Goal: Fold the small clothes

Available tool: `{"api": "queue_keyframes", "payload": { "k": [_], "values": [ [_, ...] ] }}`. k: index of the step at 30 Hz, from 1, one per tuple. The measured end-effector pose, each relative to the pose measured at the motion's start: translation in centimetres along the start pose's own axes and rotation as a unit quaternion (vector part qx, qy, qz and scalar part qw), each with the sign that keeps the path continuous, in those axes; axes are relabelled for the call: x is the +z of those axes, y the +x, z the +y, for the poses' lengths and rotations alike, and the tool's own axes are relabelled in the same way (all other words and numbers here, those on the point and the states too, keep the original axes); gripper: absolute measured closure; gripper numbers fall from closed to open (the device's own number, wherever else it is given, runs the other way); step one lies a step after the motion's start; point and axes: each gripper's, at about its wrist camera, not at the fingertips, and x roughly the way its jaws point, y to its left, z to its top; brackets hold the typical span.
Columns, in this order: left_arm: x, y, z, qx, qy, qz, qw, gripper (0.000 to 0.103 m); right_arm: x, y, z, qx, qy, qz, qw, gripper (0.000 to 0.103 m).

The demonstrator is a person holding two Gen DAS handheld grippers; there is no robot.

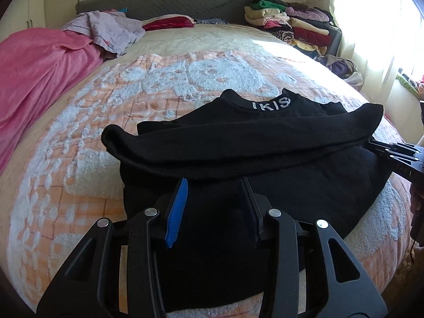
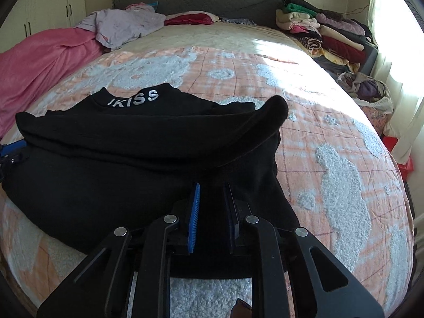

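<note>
Black knit fabric fills the lower centre of both wrist views: a dark sweater (image 1: 265,164) lying on the bedspread (image 1: 79,137), an orange-and-white tufted quilt. Its collar, at upper centre of the garment, carries white letters reading "IKISS". Both sleeves are folded across the body in a long band, one cuff ending at the left in the left view, the other rising in a rounded tip at the right in the right view.

Over the hem, the left tool (image 1: 216,185) has its fingers spread, blue pad at left, with cloth showing between them. The right tool (image 2: 212,189) stands narrower; black fabric sits between its fingers, though whether the pads actually pinch it I cannot tell.

Folded clothes (image 1: 288,23) are stacked at the upper right, a pink blanket (image 1: 34,71) at left.
</note>
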Motion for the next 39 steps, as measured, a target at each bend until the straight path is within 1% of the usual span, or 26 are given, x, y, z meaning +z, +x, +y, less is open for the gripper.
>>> {"api": "queue_keyframes", "payload": {
  "k": [4, 9, 13, 18, 22, 24, 26, 28, 31, 34, 36, 37, 39],
  "values": [
    [0.7, 1.2, 0.3, 0.001, -0.007, 0.008, 0.9999, 0.071, 1.4, 0.8, -0.1, 0.006, 0.013, -0.002, 1.0, 0.087],
    [2.0, 1.9, 0.6, -0.001, -0.011, 0.003, 0.9999, 0.071, 3.3, 1.6, -0.8, 0.011, 0.03, -0.013, 0.999, 0.087],
    [3.4, 2.3, 1.4, -0.004, -0.025, -0.006, 0.9997, 0.071, 4.6, 1.9, -1.1, 0.02, 0.042, -0.024, 0.999, 0.087],
    [5.1, 2.4, 2.7, -0.003, -0.041, -0.02, 0.999, 0.071, 6.4, 2.4, -1.2, 0.015, 0.046, -0.035, 0.998, 0.086],
    [5.8, 1.7, 4.0, -0.001, -0.058, -0.034, 0.9977, 0.071, 7.4, 2.5, -2.2, 0.005, 0.065, -0.047, 0.997, 0.086],
    [5.7, 1.3, 4.7, -0.001, -0.069, -0.04, 0.9968, 0.07, 7.6, 2.3, -3.1, 0.0, 0.08, -0.054, 0.995, 0.083],
    [5.5, 0.8, 5.7, -0.004, -0.084, -0.044, 0.9955, 0.068, 7.5, 2.0, -3.9, -0.005, 0.089, -0.057, 0.994, 0.077],
    [5.0, 0.4, 6.5, -0.007, -0.095, -0.046, 0.9944, 0.068, 7.2, 1.8, -4.7, -0.009, 0.097, -0.057, 0.994, 0.076],
    [4.0, 0.3, 7.3, -0.01, -0.101, -0.041, 0.994, 0.068, 6.5, 1.6, -6.1, -0.019, 0.11, -0.054, 0.992, 0.066],
    [3.0, 0.8, 7.9, -0.018, -0.112, -0.03, 0.993, 0.068, 6.1, 2.0, -6.8, -0.014, 0.111, -0.04, 0.993, 0.063],
    [2.5, 1.4, 7.9, -0.019, -0.115, -0.022, 0.9929, 0.068, 6.1, 2.7, -6.8, -0.004, 0.109, -0.028, 0.994, 0.057],
    [2.4, 1.6, 7.9, -0.018, -0.116, -0.019, 0.9928, 0.068, 6.2, 3.1, -6.7, -0.005, 0.11, -0.022, 0.994, 0.052],
    [2.1, 2.0, 7.9, -0.017, -0.121, -0.013, 0.9924, 0.068, 6.2, 3.9, -6.6, -0.001, 0.114, -0.013, 0.993, 0.051]
  ]
}}
